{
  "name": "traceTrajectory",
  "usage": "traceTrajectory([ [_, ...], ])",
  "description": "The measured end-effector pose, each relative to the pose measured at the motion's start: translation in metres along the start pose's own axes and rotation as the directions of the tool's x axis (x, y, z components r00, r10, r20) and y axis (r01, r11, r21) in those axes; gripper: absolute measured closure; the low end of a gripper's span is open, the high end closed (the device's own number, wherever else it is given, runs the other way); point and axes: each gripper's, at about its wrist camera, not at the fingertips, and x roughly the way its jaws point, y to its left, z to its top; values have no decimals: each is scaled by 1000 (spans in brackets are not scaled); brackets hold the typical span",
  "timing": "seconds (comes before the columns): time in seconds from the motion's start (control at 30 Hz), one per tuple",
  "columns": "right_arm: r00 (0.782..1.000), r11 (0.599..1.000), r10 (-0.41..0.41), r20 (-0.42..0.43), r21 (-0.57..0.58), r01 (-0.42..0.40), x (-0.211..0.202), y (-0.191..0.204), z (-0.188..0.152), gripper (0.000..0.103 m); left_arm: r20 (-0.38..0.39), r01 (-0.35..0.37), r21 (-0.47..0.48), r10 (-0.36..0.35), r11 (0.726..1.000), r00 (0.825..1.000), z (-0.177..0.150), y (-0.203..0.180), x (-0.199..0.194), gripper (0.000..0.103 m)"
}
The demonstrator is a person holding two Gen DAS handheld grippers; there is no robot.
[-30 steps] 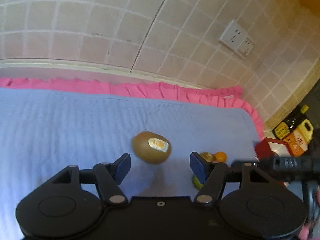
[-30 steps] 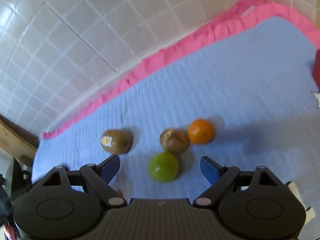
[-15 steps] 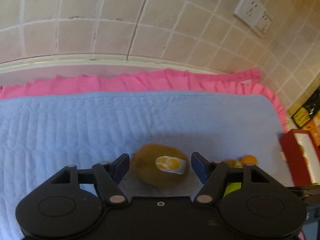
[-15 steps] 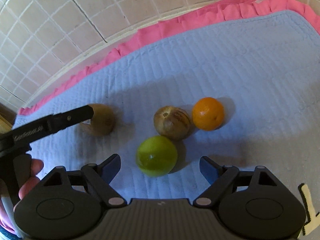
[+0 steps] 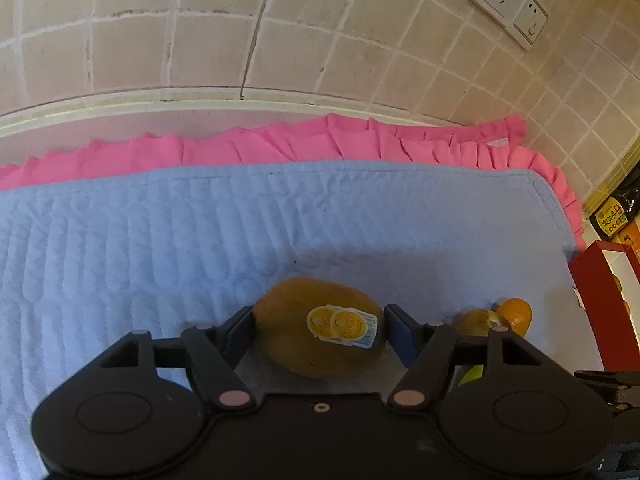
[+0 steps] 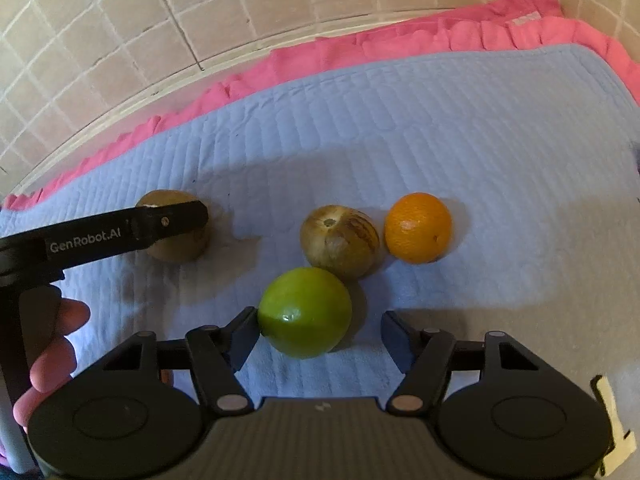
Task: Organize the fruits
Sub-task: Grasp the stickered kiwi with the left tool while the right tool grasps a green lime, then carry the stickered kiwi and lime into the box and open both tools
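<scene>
L gripper (image 5: 320, 330): my jaws spread, flanking kiwi (image 5: 320, 332); pads close, grip not sure.
R gripper (image 6: 320, 334): closing round lime (image 6: 305, 312); far pad still clear.
Loose on blue mat (image 6: 440, 120): brown fruit (image 6: 340, 240), orange (image 6: 418, 227).
Progress: early, I reckon; nothing sorted yet, 4 fruits left.
</scene>
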Motion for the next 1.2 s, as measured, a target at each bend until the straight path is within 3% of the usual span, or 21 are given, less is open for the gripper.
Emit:
traceTrajectory([
  [0.23, 1000, 998, -29, 9, -50, 29, -1, 11, -3, 44, 26, -52, 55, 51, 997, 998, -5, -11, 6, 21],
  [0.3, 1000, 997, -26, 14, -69, 27, -1, 15, -5, 52, 31, -74, 93, 71, 993, 997, -7, -16, 7, 21],
  [0.4, 999, 996, -26, 22, -82, 28, -2, 16, -6, 52, 51, -124, 157, 117, 980, 992, -11, -26, 7, 20],
  [0.57, 1000, 996, 8, 22, -86, -6, -13, 5, -5, 52, 69, -149, 236, 137, 960, 988, -16, -35, -3, 21],
  [0.73, 999, 999, 19, 44, -45, -17, -32, -12, -8, 52, 83, -139, 273, 121, 952, 989, -22, -49, -24, 21],
  [0.93, 994, 998, 46, 104, 26, -48, -66, -41, -12, 52, 147, -141, 356, 94, 924, 985, -19, -88, -53, 21],
  [1.03, 991, 999, 7, 135, 52, -14, -86, -58, -17, 52, 190, -155, 410, 82, 899, 978, -16, -118, -63, 21],
  [1.2, 986, 988, -38, 164, 151, 13, -116, -104, -32, 52, 188, -54, 485, -44, 873, 981, -11, -167, -68, 21],
])
